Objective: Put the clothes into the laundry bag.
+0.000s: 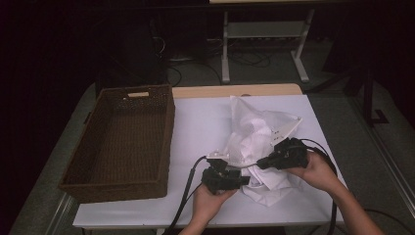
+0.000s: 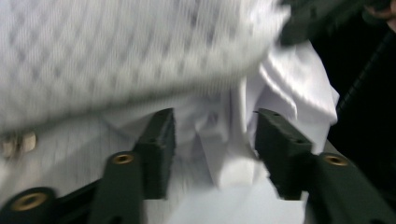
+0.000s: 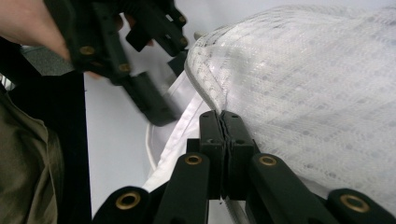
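The mesh bag (image 1: 264, 128) is lying right of centre in the high view, on the white table (image 1: 200, 122), with a white garment (image 1: 266, 188) bunched at its near end. The right gripper (image 1: 264, 162) is pinching the bag's bound rim (image 3: 205, 88) with its jaws pressed tight together on it, at the middle of the right gripper view, seemingly to hold the mouth up and open. The left gripper (image 1: 244, 180), lower centre of the high view, is standing with its jaws wide apart around a fold of the garment (image 2: 224, 140), not yet closing, probably to feed the cloth in or draw it out. The wicker basket (image 1: 122, 142) is sitting empty at the left, well apart, likely waiting for the load.
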`<state>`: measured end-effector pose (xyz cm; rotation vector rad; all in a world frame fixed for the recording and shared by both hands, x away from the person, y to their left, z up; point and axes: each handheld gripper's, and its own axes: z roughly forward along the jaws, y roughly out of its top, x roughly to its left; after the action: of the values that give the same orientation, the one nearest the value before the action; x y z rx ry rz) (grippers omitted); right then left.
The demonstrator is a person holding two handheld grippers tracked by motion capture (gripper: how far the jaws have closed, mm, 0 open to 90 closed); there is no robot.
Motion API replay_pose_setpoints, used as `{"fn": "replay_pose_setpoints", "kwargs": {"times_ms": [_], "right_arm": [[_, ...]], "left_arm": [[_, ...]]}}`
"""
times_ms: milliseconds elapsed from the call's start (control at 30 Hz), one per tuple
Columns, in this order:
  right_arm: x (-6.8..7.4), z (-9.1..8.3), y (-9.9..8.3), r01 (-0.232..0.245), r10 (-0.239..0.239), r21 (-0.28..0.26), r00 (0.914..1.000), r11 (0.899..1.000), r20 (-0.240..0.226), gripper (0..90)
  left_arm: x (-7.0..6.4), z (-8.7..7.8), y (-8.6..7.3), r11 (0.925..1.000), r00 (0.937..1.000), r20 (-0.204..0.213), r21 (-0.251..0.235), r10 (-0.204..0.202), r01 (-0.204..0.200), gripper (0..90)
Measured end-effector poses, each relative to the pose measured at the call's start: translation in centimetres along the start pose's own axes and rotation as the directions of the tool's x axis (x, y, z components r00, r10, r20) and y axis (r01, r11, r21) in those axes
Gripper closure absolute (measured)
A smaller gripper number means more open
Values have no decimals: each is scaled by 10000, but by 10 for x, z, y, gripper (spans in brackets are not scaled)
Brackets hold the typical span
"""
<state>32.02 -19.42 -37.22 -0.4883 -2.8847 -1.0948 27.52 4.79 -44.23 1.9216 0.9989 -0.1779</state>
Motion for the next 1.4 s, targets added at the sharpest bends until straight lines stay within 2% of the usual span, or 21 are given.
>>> {"fn": "replay_pose_setpoints", "kwargs": {"times_ms": [67, 100, 167, 267, 333, 400, 433, 500, 667, 767, 833, 933, 1000, 1100, 1167, 1300, 1400], "right_arm": [[-1, 1, 2, -3, 3, -29, 10000, 10000, 9, 879], [-1, 2, 3, -13, 13, -36, 10000, 10000, -14, 880], [-1, 5, 5, 53, -53, 33, 10000, 10000, -35, 880], [1, 7, 8, 141, -140, 77, 9999, 9999, -38, 879], [2, 7, 9, 171, -171, 65, 9998, 9998, -57, 880], [3, 4, 10, 228, -228, -8, 9997, 9997, -59, 880], [4, 3, 11, 220, -221, -63, 9997, 9997, -111, 880], [7, 0, 12, 318, -319, -159, 9994, 9994, -110, 880], [18, -8, 20, 756, -774, -606, 9966, 9953, -282, 880], [26, -11, 28, 948, -1004, -934, 9933, 9911, -573, 880], [30, -12, 33, 1144, -1215, -1001, 9903, 9884, -680, 880], [34, -10, 37, 1324, -1355, -705, 9899, 9887, -410, 880], [33, -9, 36, 1242, -1263, -562, 9914, 9907, -343, 880], [30, -9, 31, 1059, -1084, -598, 9933, 9926, -407, 880], [27, -9, 27, 1007, -1026, -556, 9942, 9934, -336, 880], [17, -8, 20, 692, -702, -473, 9973, 9965, -204, 880], [10, -5, 12, 394, -396, -198, 9992, 9990, -110, 880]], "left_arm": [[0, 2, -3, 9999, 9997, 234, 122, -69, 66, 426], [-1, 6, -3, 9998, 9997, 259, 210, -19, 13, 422], [-3, 18, 0, 9990, 9990, 401, 416, -197, 180, 412], [-7, 37, 8, 9989, 9993, 238, 385, -289, 279, 456], [-6, 43, 12, 9986, 9981, 327, 93, -525, 522, 558], [-6, 43, 13, 9992, 9986, 416, -204, -328, 336, 715], [-7, 42, 14, 9993, 9989, 425, -296, -202, 214, 765], [-10, 34, 15, 9984, 9991, 414, -558, 37, -14, 811], [-23, 2, 16, 9928, 9955, 850, -1156, 416, -316, 830], [-34, -17, 12, 9884, 9917, 1071, -1409, 713, -559, 830], [-35, -21, 11, 9883, 9924, 1016, -1422, 696, -548, 830], [-28, -13, 13, 9889, 9952, 863, -1452, 457, -329, 829], [-23, -4, 14, 9880, 9974, 612, -1516, 389, -292, 828], [-14, 10, 15, 9861, 9998, 200, -1661, 21, 13, 829], [-9, 17, 18, 9832, 9996, 179, -1805, -239, 268, 829], [-8, 23, 20, 9842, 9998, -91, -1761, -201, 181, 819], [-7, 21, 16, 9910, 9999, -116, -1339, -63, 47, 790]]}}
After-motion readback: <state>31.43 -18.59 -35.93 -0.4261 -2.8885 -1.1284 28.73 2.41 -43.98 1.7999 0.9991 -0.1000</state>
